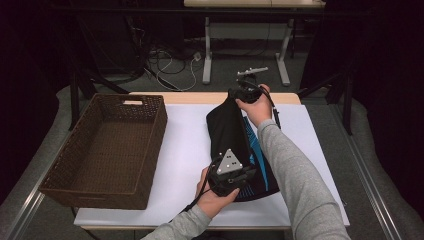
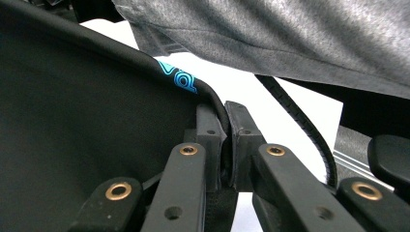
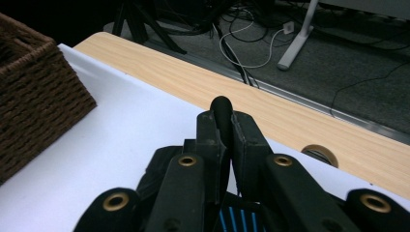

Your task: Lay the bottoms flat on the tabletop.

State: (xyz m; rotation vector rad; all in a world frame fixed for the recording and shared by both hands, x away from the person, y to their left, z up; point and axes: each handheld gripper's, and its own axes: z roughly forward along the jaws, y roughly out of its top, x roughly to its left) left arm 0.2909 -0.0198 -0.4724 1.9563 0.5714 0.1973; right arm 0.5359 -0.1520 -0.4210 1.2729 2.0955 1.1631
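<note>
With both grippers' jaws clamped on the black garment (image 1: 227, 131) over the counter (image 1: 185, 150), folding is underway; next likely calls for laying it flat.

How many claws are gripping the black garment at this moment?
2. The left claw pinches the black garment at its near edge; the right claw pinches its far corner, near the table's back edge.

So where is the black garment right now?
In the high view the black garment lies right of the wicker basket on the white sheet, pinched by both grippers.
</note>
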